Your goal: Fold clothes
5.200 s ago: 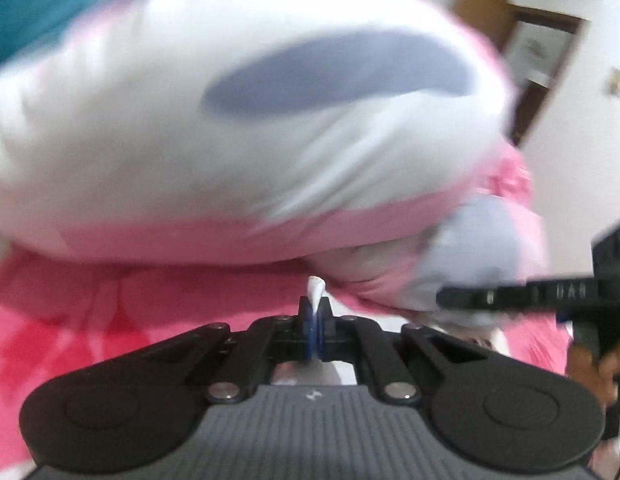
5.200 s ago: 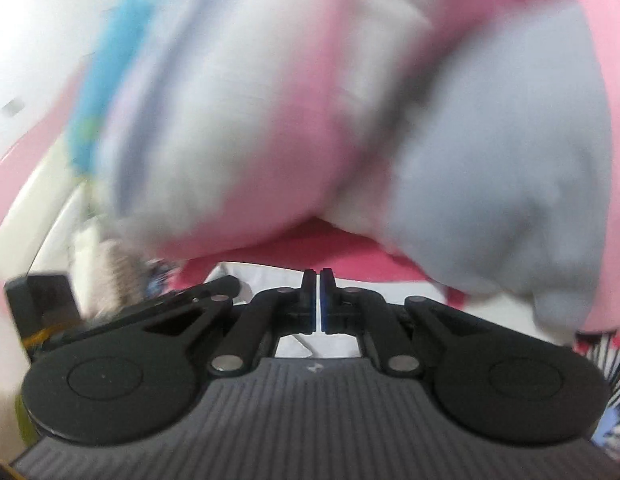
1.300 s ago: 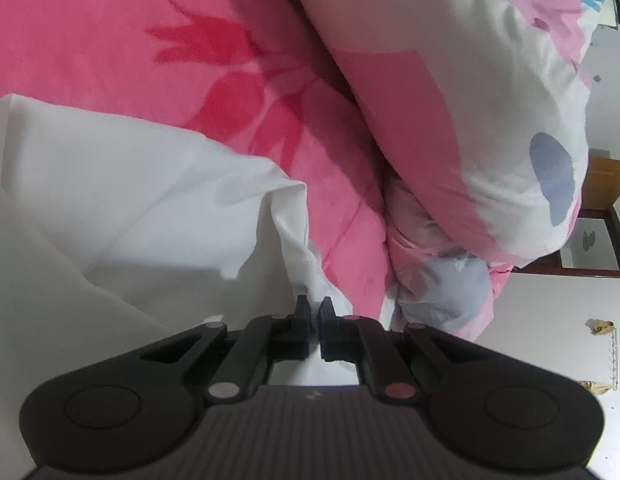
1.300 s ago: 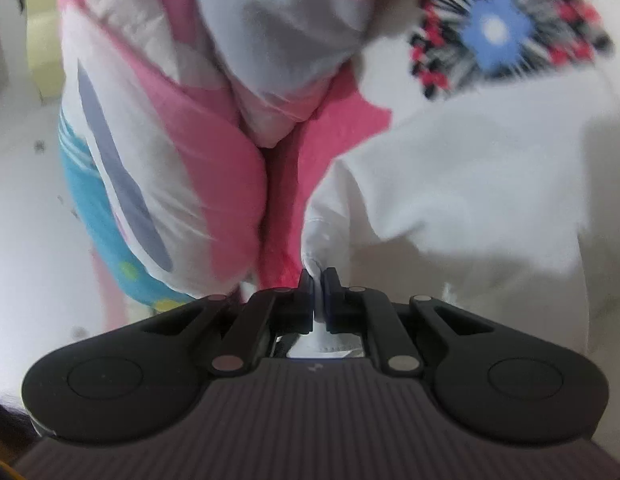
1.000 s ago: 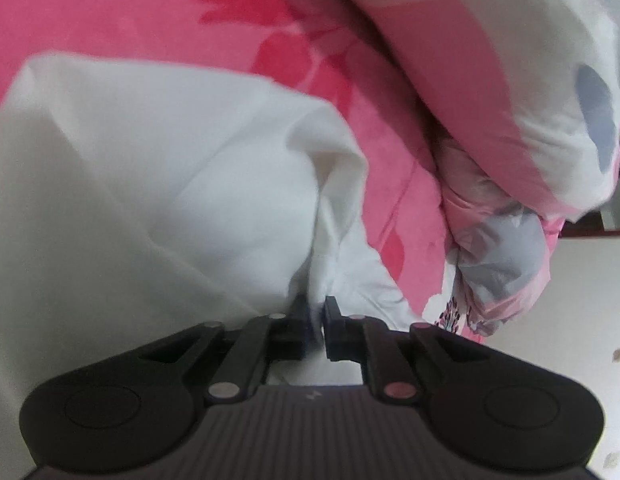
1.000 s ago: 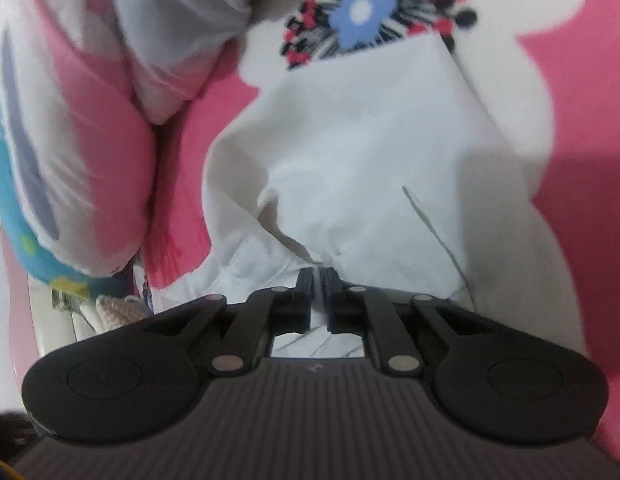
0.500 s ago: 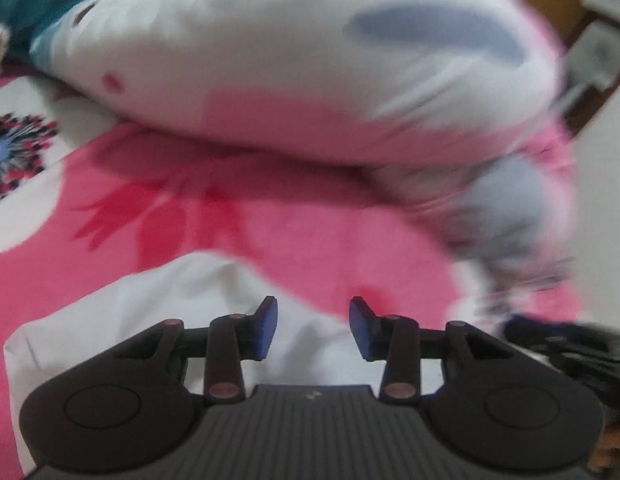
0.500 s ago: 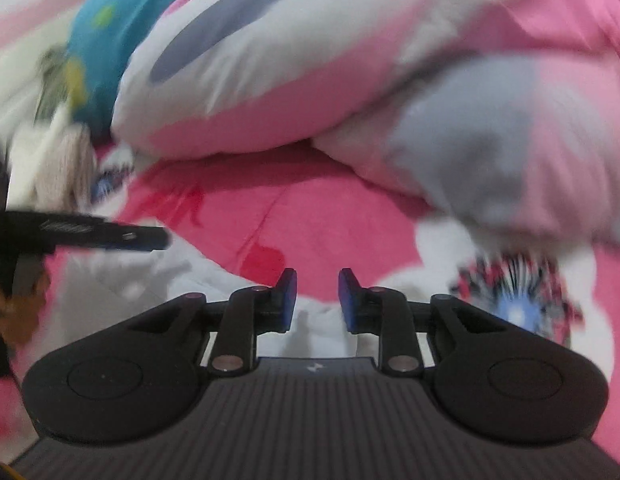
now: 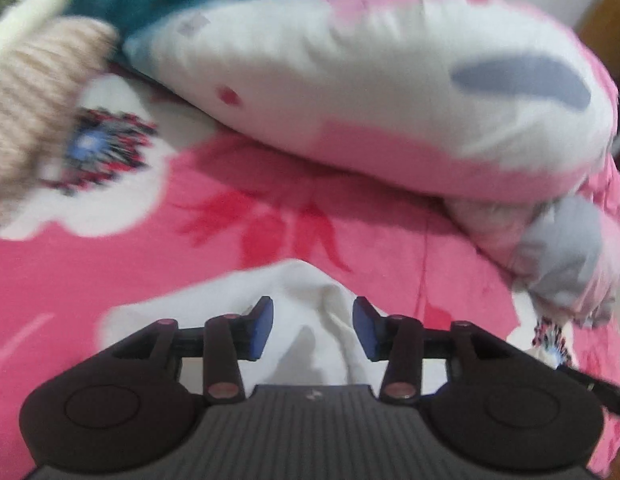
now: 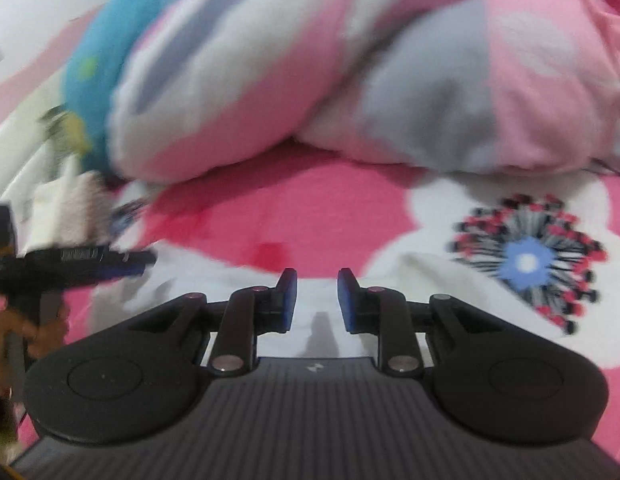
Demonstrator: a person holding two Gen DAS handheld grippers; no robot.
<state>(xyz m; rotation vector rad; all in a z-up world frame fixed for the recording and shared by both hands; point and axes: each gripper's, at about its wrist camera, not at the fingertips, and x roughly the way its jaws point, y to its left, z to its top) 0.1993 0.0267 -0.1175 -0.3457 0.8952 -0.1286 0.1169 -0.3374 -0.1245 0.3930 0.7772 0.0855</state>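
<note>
A white garment lies on the pink floral bedspread. My left gripper is open just above it, with a raised fold of the cloth between the blue pads, not pinched. My right gripper is open and empty over the same white garment. The left gripper's fingers show at the left of the right wrist view, held by a hand.
A big pink, white and grey pillow and a crumpled quilt lie across the far side of the bed. A teal cushion and a beige knitted item sit at the far left. A wooden door frame is at the right.
Both grippers were shut on the white garment a second ago and have let go. Both now stand open, the left wider than half a second ago, and both views have tipped up toward the pillows.
</note>
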